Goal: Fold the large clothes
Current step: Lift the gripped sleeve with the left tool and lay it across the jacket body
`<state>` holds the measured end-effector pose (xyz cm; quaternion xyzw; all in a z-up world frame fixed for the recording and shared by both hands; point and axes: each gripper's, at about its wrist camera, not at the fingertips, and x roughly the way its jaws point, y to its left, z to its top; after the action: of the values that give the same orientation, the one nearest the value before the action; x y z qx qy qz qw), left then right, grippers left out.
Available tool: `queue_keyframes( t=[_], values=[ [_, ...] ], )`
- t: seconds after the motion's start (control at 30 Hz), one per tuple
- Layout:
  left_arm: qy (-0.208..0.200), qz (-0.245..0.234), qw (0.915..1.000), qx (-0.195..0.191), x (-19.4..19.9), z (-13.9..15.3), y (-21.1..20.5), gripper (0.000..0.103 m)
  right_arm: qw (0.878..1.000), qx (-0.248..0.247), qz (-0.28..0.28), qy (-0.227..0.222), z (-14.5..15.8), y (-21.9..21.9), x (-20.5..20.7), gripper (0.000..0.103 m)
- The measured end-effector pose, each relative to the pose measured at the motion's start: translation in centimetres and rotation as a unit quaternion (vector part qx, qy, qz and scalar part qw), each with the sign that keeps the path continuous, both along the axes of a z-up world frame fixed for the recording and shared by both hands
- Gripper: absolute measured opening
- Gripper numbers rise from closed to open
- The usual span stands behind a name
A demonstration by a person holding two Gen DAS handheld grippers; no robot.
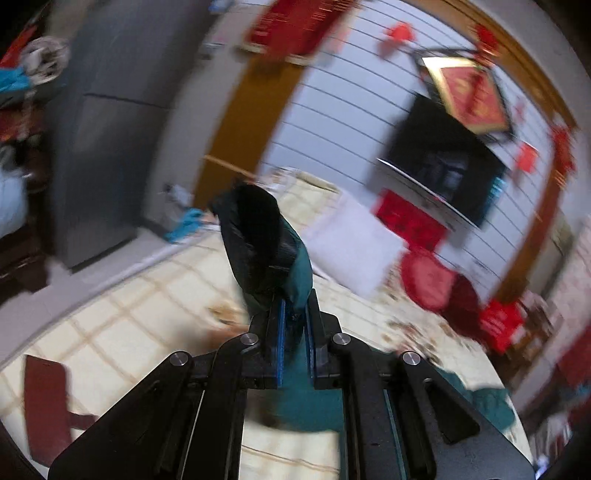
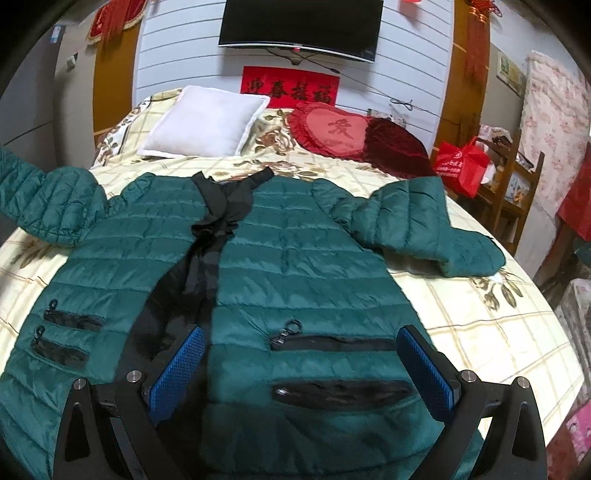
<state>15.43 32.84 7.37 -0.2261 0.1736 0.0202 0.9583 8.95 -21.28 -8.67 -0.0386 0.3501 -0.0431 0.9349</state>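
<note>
A dark green quilted jacket (image 2: 295,258) with a black lining lies front up on the bed (image 2: 498,332), its front partly open. Its right sleeve (image 2: 424,225) lies flat and bent. Its left sleeve (image 2: 40,192) rises off the left edge of the right wrist view. My left gripper (image 1: 295,314) is shut on the cuff of that sleeve (image 1: 273,254) and holds it up above the bed; that view is blurred. My right gripper (image 2: 299,339) is open and empty, just above the jacket's lower front by the zip pockets (image 2: 332,343).
A white pillow (image 2: 207,125), a red heart cushion (image 2: 332,129) and a dark red cushion (image 2: 399,147) lie at the head of the bed. A TV (image 2: 299,26) hangs on the wall. A red bag (image 2: 461,166) and wooden shelf stand right. A grey cabinet (image 1: 103,129) stands left.
</note>
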Motion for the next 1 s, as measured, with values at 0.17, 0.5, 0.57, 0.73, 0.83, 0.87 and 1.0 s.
queue_keyframes(
  t=[0.17,0.5,0.57,0.73,0.83,0.87,1.0],
  values=[
    [-0.003,-0.117,0.9930,0.013,1.7,-0.6,-10.7,0.008,1.000,0.002,-0.020,0.001,0.1,-2.1,-0.7,0.103],
    [0.080,-0.214,0.9728,-0.042,8.2,-11.0,-25.2,0.008,0.999,0.018,-0.044,0.006,0.0,-4.9,-0.9,0.103],
    [0.091,-0.219,0.9700,-0.052,9.0,-12.9,-26.4,0.008,0.999,0.017,-0.043,0.008,-0.1,-5.2,-0.8,0.103],
    [0.123,-0.222,0.9651,-0.063,9.6,-15.8,-27.3,0.008,0.998,0.050,-0.030,-0.002,0.3,-5.7,-0.1,0.103],
    [0.149,-0.223,0.9602,-0.079,9.8,-16.4,-27.8,0.008,0.999,0.047,-0.013,-0.019,1.6,-4.9,2.0,0.103],
    [0.162,-0.226,0.9576,-0.076,9.9,-16.7,-28.0,0.008,0.998,0.050,-0.015,-0.021,2.1,-4.7,2.9,0.103],
    [0.183,-0.237,0.9525,-0.053,10.1,-17.1,-29.0,0.008,0.992,0.124,0.000,0.008,3.5,-3.7,8.0,0.102]
  ],
)
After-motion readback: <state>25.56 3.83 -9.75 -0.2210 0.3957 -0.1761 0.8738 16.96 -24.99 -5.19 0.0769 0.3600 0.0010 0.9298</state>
